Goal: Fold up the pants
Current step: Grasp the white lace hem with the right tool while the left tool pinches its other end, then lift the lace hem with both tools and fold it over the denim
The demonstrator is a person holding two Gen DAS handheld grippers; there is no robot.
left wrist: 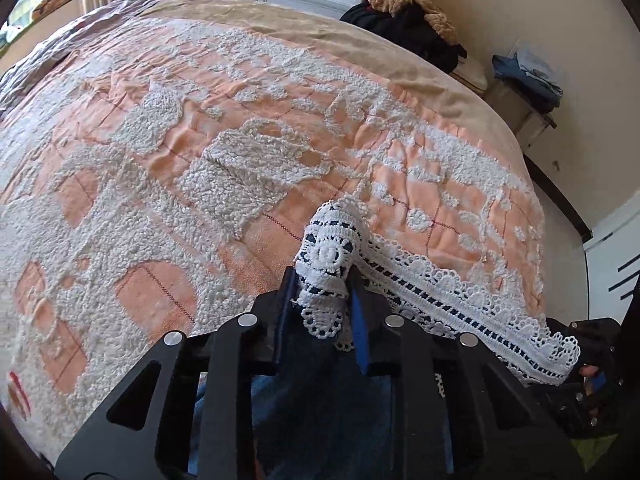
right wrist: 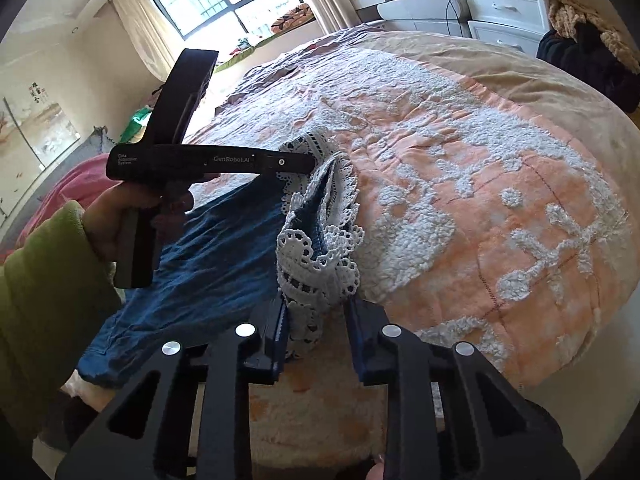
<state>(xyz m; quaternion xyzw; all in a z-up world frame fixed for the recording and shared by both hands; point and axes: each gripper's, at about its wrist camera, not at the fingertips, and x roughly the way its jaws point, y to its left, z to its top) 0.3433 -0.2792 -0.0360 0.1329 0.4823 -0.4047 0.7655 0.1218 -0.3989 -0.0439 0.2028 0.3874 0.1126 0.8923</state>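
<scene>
Right gripper (right wrist: 316,320): jaws pinching the white lace hem (right wrist: 316,264) of the blue pants (right wrist: 208,256). Left gripper (left wrist: 320,300): jaws clamped on the same lace hem, further along; its side reads "GenRobot.AI" and "Data Acquisition System". Pants lie at the near edge of the bed's orange-and-white bedspread (right wrist: 500,200), beneath both tools.

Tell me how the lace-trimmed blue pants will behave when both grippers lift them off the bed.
The pants will probably hang limp: the blue cloth already sags between the left gripper and the right gripper. The lace hem looks open and loopy, so it may snag on the fingers. They seem light, bunching easily in each grip.
</scene>
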